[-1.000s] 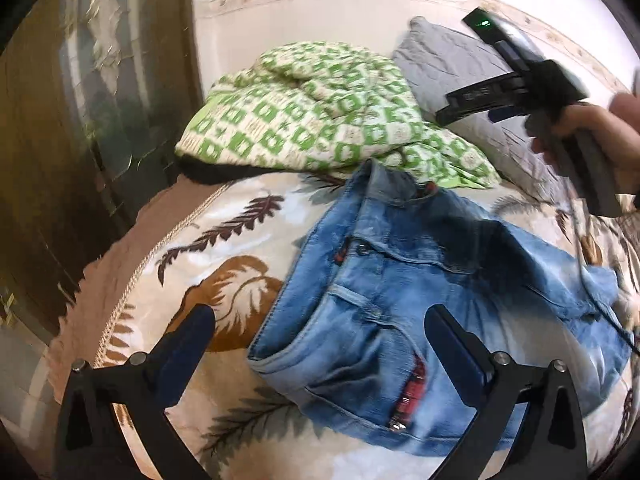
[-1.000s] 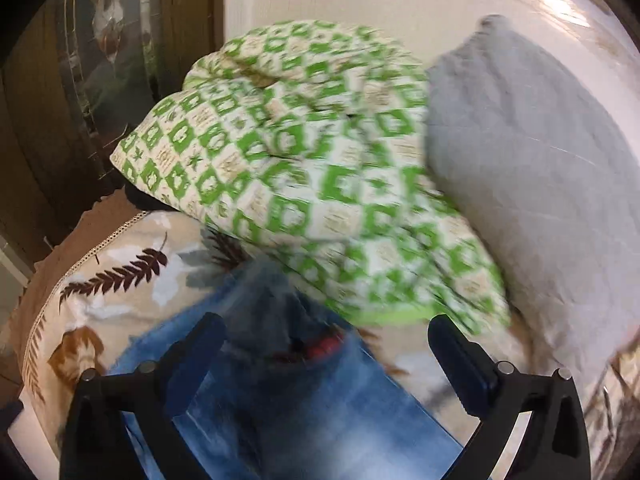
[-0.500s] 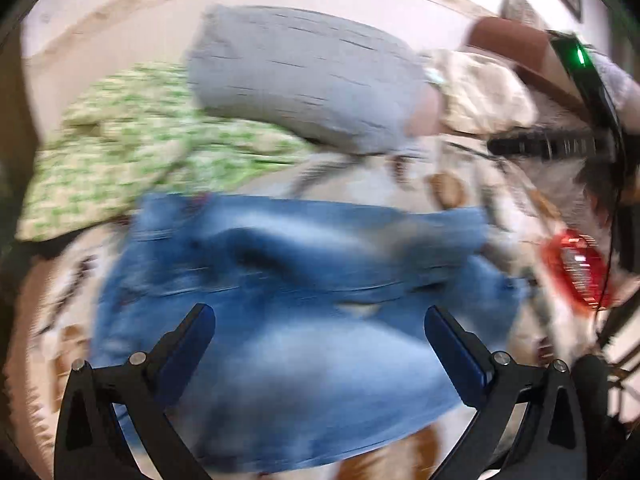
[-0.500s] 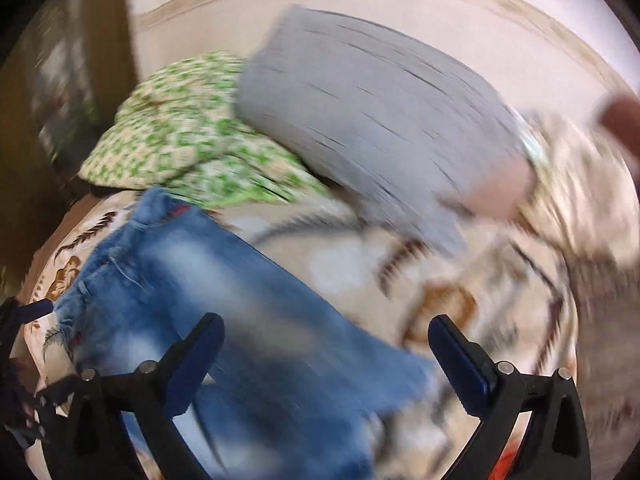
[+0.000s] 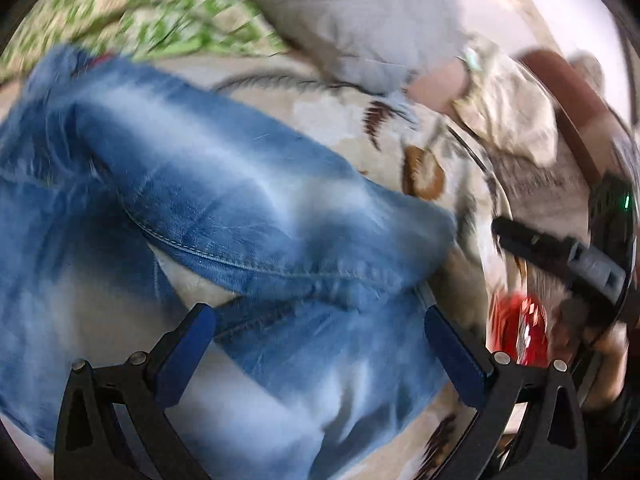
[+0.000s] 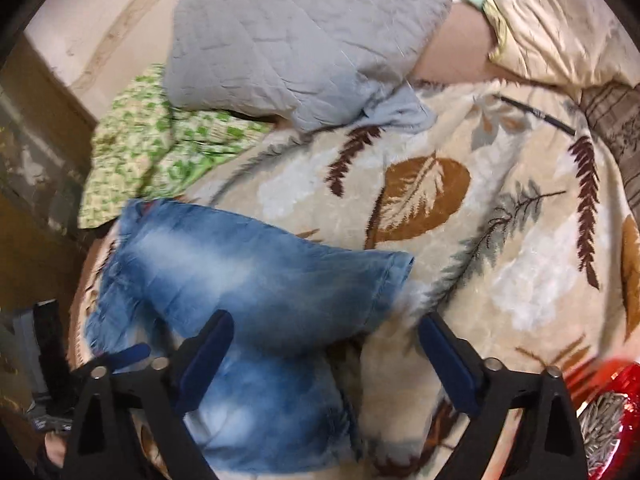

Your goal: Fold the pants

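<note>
Faded blue jeans (image 5: 224, 200) lie flat on the leaf-patterned blanket (image 6: 500, 240), waistband towards the green quilt and legs running right. My left gripper (image 5: 320, 320) hangs open over the lower leg, with denim below its fingers and nothing pinched. My right gripper (image 6: 324, 328) hovers at the leg ends of the jeans (image 6: 248, 272). Its jaws are closing, the hem lies between them, and the pads stand clear of the cloth. In the left wrist view the right gripper (image 5: 560, 252) shows at the right edge in a person's hand. This view is motion-blurred.
A grey quilted pillow (image 6: 300, 40) and a green-and-white checked quilt (image 6: 148, 152) lie at the head of the bed. A beige pillow (image 6: 552, 20) sits far right. A red shiny object (image 6: 612, 412) rests at the bed's near right edge. Dark wooden furniture (image 6: 28, 160) stands on the left.
Both views swung from the waistband and quilt along the jeans to the leg ends and tipped downward. The right gripper's fingers stand slightly closer together than before.
</note>
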`<state>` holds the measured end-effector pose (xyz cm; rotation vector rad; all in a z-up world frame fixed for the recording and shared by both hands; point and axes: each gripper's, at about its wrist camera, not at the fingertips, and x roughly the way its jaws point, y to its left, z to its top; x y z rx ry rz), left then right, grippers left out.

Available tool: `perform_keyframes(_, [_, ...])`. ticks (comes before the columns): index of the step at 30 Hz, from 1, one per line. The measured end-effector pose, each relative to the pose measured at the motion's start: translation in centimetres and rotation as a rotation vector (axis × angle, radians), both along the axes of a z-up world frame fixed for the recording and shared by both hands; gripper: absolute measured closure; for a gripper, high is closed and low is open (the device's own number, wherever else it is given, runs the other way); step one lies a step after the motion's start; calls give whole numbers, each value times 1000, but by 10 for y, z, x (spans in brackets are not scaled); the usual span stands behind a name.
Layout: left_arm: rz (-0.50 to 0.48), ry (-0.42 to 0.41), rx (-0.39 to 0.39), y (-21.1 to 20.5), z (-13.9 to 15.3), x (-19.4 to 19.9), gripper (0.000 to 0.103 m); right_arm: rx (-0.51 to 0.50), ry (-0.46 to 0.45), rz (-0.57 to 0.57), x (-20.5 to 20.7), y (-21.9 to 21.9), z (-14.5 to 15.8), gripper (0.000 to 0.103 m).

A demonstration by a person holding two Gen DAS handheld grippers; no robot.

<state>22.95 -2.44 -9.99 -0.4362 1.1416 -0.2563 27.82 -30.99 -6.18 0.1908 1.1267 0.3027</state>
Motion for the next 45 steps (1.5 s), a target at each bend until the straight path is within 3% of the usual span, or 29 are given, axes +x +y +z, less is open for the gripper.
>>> perform_keyframes(3, [49, 61, -52, -1, -15, 14, 4, 28, 59, -46, 21, -2, -22, 25])
perform_keyframes(8, [81, 143, -67, -13, -36, 29, 30, 65, 132, -84, 44, -6, -55, 33])
perform_keyframes(9, [87, 146, -62, -15, -38, 29, 32, 71, 146, -83, 46, -5, -61, 41])
perform_keyframes(10, [89, 143, -57, -16, -38, 29, 42, 87, 157, -79, 47, -4, -67, 59])
perform_keyframes(11, [82, 138, -55, -17, -38, 28, 67, 96, 156, -75, 48, -2, -70, 68])
perform_keyframes(12, [60, 134, -73, -18, -37, 29, 81, 107, 150, -68, 47, 0, -72, 81])
perform_keyframes(14, [33, 119, -83, -19, -32, 28, 91, 131, 128, -25, 44, 7, -71, 87])
perform_keyframes(17, [22, 48, -121, -17, -15, 26, 93, 136, 59, 18, 36, 13, -50, 89])
perform_keyframes(22, [35, -102, -282, -16, 24, 34, 93, 141, -79, 11, 40, -1, 25, 89])
perform_keyframes(26, [36, -109, -289, -31, 28, 54, 93, 68, -99, 12, 64, 4, 71, 89])
perform_keyframes(29, [30, -42, -220, -47, 9, 73, 93, -57, -29, -8, 91, 18, 58, 89])
perform_keyframes(31, [23, 14, -167, -55, -9, 85, 93, -139, 41, -30, 107, 24, 26, 89])
perform_keyframes(33, [10, 88, -123, -62, -32, 93, 92, -143, 115, -69, 118, 16, -3, 85])
perform_keyframes(34, [13, 110, -114, -62, -37, 91, 88, -131, 153, -92, 120, 10, -18, 72])
perform_keyframes(35, [22, 117, -106, -61, -39, 88, 72, -121, 181, -109, 121, 4, -30, 62])
perform_keyframes(36, [23, 110, -98, -60, -36, 83, 56, -123, 187, -123, 121, -2, -35, 30])
perform_keyframes(37, [28, 94, -86, -58, -32, 79, 17, -118, 165, -132, 118, -10, -33, 19])
perform_keyframes(38, [47, 66, -80, -54, -24, 71, 4, -108, 137, -136, 116, -17, -26, 19])
perform_keyframes(40, [13, 3, -103, -47, -7, 57, 4, -73, 93, -143, 106, -37, -9, 20])
perform_keyframes(43, [-82, -24, -111, -43, 10, 41, 4, 8, 2, -136, 60, -62, 23, 19])
perform_keyframes(45, [-179, -52, -61, -50, 21, 31, 4, 42, -37, -121, 19, -68, 38, 19])
